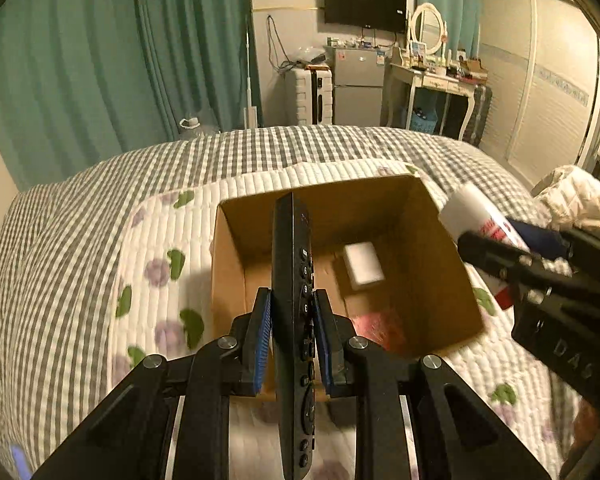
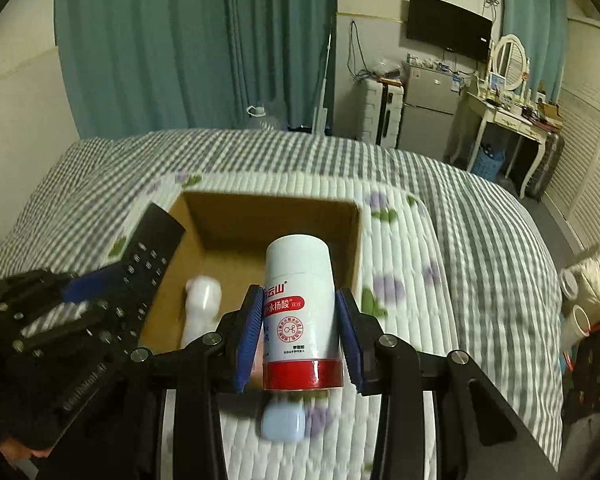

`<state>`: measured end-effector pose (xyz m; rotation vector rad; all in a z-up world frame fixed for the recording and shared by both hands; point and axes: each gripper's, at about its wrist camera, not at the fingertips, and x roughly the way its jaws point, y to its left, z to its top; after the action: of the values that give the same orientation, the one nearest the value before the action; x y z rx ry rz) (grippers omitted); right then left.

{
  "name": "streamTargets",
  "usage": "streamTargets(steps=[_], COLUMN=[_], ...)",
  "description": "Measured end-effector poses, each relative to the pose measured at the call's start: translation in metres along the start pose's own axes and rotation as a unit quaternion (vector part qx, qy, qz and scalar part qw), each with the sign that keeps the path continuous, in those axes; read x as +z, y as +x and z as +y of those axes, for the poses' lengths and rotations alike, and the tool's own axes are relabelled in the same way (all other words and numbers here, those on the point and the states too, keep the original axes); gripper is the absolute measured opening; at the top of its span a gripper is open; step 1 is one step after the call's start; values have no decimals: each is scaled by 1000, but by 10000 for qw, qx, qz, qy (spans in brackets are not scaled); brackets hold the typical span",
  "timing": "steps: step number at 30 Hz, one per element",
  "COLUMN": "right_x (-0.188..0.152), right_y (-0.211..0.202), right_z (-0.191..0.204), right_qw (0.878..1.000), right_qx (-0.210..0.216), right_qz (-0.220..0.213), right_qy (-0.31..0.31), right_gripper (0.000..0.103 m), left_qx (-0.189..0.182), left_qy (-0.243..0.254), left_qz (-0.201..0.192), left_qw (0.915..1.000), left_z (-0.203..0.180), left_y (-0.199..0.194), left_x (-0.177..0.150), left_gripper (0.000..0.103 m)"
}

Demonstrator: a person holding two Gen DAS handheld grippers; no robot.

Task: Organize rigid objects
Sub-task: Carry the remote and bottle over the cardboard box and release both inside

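Observation:
My left gripper (image 1: 292,300) is shut on a black remote control (image 1: 294,320), held edge-up over the near left part of an open cardboard box (image 1: 432,240) on the bed. My right gripper (image 2: 298,304) is shut on a white bottle with a red band (image 2: 300,312), held over the box's near right edge. In the right wrist view the remote (image 2: 148,248) and left gripper show at the left. In the left wrist view the bottle (image 1: 476,216) shows at the right. Inside the box lie a white item (image 1: 364,266) and a pink item (image 1: 380,328).
The box (image 2: 352,224) sits on a white quilted mat with flower prints (image 1: 160,272) over a grey checked bedspread (image 1: 60,240). A pale blue object (image 2: 284,420) lies on the mat below my right gripper. White bedding (image 1: 580,196) lies at the right.

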<state>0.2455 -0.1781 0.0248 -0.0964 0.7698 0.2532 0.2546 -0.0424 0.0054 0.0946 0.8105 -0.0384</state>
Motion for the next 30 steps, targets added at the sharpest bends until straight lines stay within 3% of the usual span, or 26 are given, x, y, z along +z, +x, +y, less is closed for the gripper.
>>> streamTargets(steps=[5, 11, 19, 20, 21, 22, 23, 27, 29, 30], right_x=[24, 25, 13, 12, 13, 15, 17, 26, 30, 31], right_y=[41, 90, 105, 102, 97, 89, 83, 43, 16, 2], right_z=[1, -4, -8, -7, -8, -8, -10, -21, -27, -30], right_qw=[9999, 9995, 9998, 9997, 9997, 9997, 9997, 9991, 9986, 9983], right_qx=[14, -75, 130, 172, 186, 129, 54, -109, -196, -254], right_qz=[96, 309, 127, 56, -29, -111, -150, -307, -386, -444], right_qy=[-62, 37, 119, 145, 161, 167, 175, 281, 288, 287], right_gripper=[36, 36, 37, 38, 40, 48, 51, 51, 59, 63], left_qx=[-40, -139, -293, -317, -309, -256, -158, -88, -67, -55], left_qy=[96, 63, 20, 26, 46, 67, 73, 118, 44, -2], left_qz=[92, 256, 160, 137, 141, 147, 105, -140, -309, -377], left_qw=[9999, 9996, 9994, 9994, 9994, 9995, 9998, 9998, 9995, 9993], left_z=[0, -4, -8, -8, -9, -9, -10, -8, -4, -2], left_y=[40, 78, 81, 77, 73, 67, 59, 18, -10, -23], left_x=[11, 6, 1, 2, 4, 5, 6, 13, 15, 16], left_gripper=[21, 21, 24, 26, 37, 55, 60, 62, 68, 76])
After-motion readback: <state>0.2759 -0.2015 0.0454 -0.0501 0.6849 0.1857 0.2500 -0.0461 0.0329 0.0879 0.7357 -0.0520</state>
